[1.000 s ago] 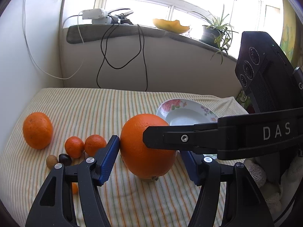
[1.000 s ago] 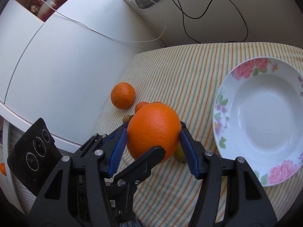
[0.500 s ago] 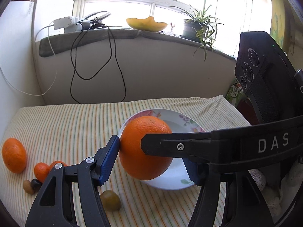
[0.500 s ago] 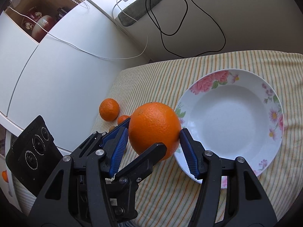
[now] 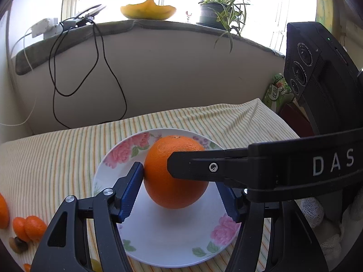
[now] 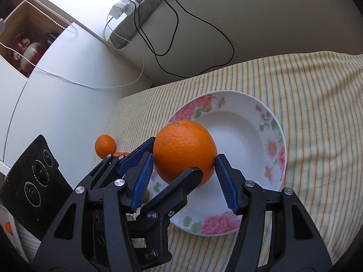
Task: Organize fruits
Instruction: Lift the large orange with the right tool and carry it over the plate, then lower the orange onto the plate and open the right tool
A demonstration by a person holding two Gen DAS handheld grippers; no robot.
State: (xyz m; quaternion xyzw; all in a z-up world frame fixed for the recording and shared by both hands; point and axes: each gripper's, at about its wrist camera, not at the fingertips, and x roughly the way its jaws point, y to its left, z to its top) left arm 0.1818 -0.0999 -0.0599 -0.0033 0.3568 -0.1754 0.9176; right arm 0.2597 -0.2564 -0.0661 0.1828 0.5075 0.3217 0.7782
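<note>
**Two grippers hold one big orange over the plate**

The left gripper and the right gripper both squeeze the same big orange. Each one is about half open, with its blue pads pressed on the sides of the fruit. The right gripper reaches across in front of the left one, so one black finger lies over the orange in the left view.

The orange hangs above a white plate with pink flowers. I cannot tell if the orange touches the plate.

The plate sits on a striped cloth. Far off to the left on the cloth are more fruits: a middle-sized orange, two small oranges and a little brown thing just beside them. A yellowish fruit peeks out behind the right gripper's left pad.

Behind the cloth is a wall with black cables hanging down. On the sill above are a potted plant and a yellow bowl.
</note>
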